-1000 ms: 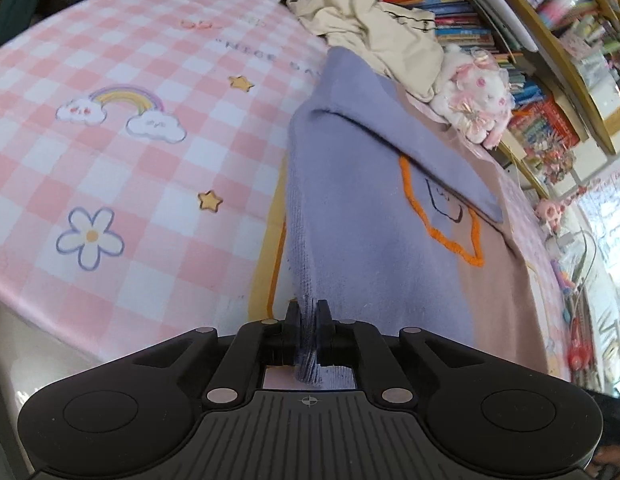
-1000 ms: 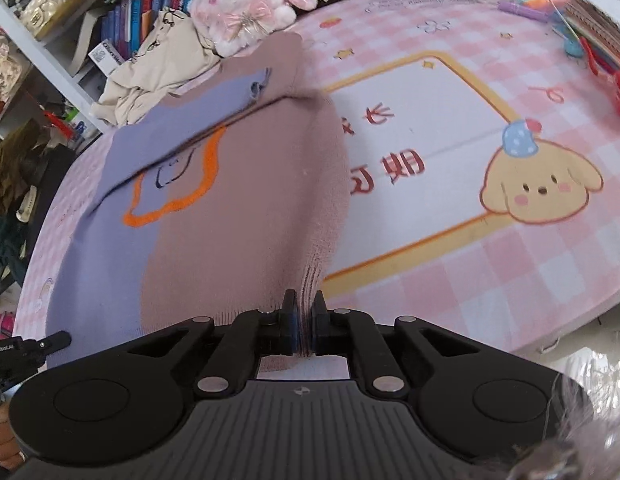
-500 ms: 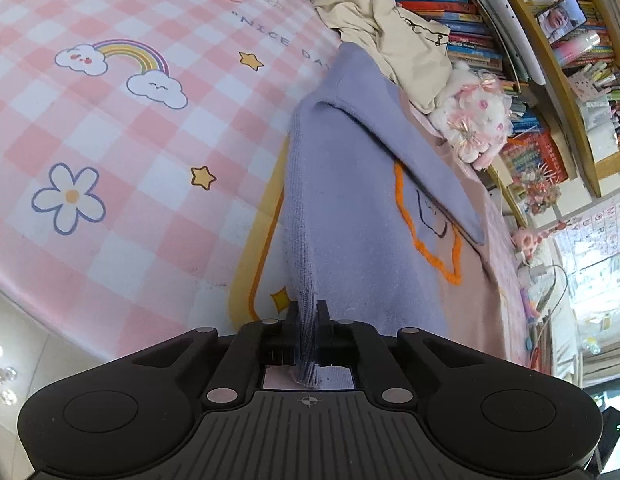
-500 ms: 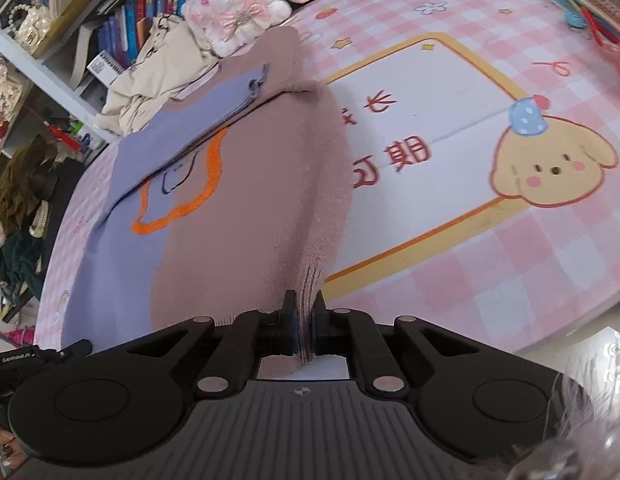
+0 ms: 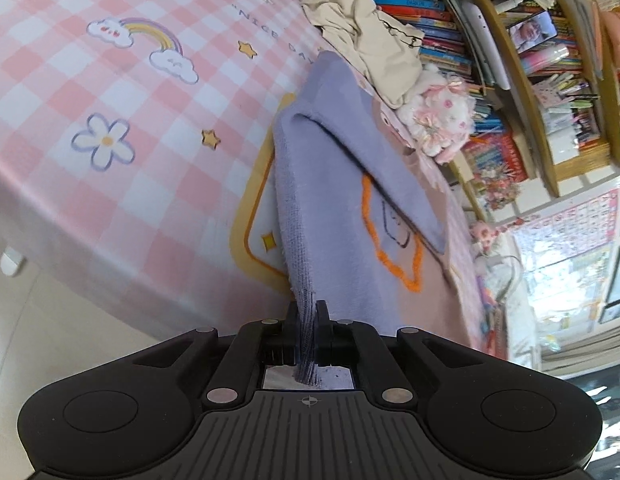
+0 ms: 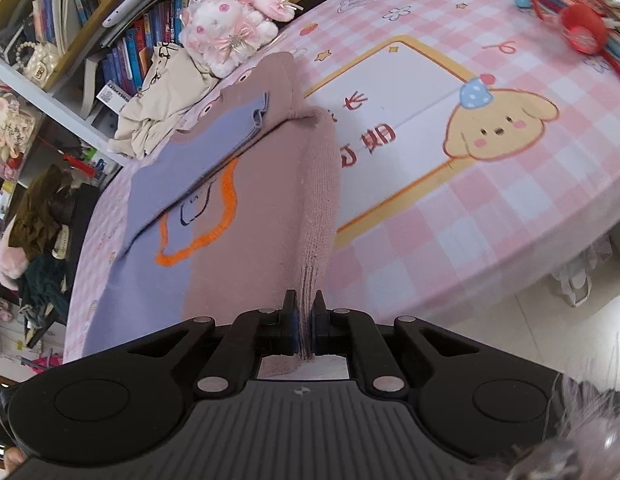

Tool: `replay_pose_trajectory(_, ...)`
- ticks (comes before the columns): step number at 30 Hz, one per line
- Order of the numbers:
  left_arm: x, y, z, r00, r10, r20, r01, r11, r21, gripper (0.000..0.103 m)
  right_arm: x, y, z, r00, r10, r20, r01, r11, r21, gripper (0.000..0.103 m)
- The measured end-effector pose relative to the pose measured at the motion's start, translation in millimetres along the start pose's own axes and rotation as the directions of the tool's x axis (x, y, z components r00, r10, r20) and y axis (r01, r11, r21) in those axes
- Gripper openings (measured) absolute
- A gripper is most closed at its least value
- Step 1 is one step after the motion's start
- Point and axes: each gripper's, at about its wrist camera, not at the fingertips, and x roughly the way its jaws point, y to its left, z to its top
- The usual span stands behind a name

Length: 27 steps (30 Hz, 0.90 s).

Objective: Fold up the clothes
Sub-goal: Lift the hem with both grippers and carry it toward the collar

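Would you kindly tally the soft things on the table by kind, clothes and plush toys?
Two-tone knit sweaters, purple and pink, clamped at the hem by both grippers: 1
Cream garments, crumpled: 1
White and pink plush bunnies: 1
Total: 3

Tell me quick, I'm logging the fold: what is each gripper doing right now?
Left gripper: closed, gripping the purple edge of the sweater.
Right gripper: closed, gripping the pink edge of the same sweater.
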Motion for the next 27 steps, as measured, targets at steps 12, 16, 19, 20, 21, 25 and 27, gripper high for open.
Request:
replay_pose_trajectory(12,-28.4,20.4,-20.6,0.998,-0.042,-0.051,0.04,0.998,-0.05,0.004,-29.3,-5.9,-36.0,0.999,0.014,-0.03,-0.013,0.999,0.047,0.006)
replay_pose_trajectory(16,-36.8,16.1,-12.0,0.995,-0.1,-0.02,0.099,0.993,-0.07,0.004,-42.8,-1.8,-28.1,0.997,0.074,0.0,-0.074,0.994,0.077,0.006)
replay_pose_trajectory(19,-40.5,9.5,-0.8,0.99,-0.142,0.013,0.143,0.987,-0.07,0.004,-53.2,3.5,-13.5,0.988,0.145,0.052,-0.15,0.983,0.106,0.006)
replay_pose_trajectory(20,-41.4,7.2,4.9,0.987,-0.156,0.028,0.157,0.985,-0.069,0.004,-55.9,5.3,-7.0,0.983,0.17,0.072,-0.178,0.977,0.114,0.006)
replay_pose_trajectory(21,-42.3,5.3,10.3,0.984,-0.172,0.044,0.175,0.982,-0.074,0.004,-58.3,7.3,0.4,0.977,0.193,0.094,-0.204,0.971,0.122,0.006)
replay_pose_trajectory(25,-43.5,-4.1,31.4,0.966,-0.236,0.107,0.246,0.965,-0.094,0.004,-63.1,16.5,30.5,0.952,0.256,0.165,-0.278,0.952,0.127,0.006)
replay_pose_trajectory(27,-42.0,-14.4,43.1,0.961,-0.246,0.124,0.255,0.965,-0.06,0.004,-62.7,22.9,43.5,0.944,0.273,0.184,-0.298,0.947,0.121,0.006)
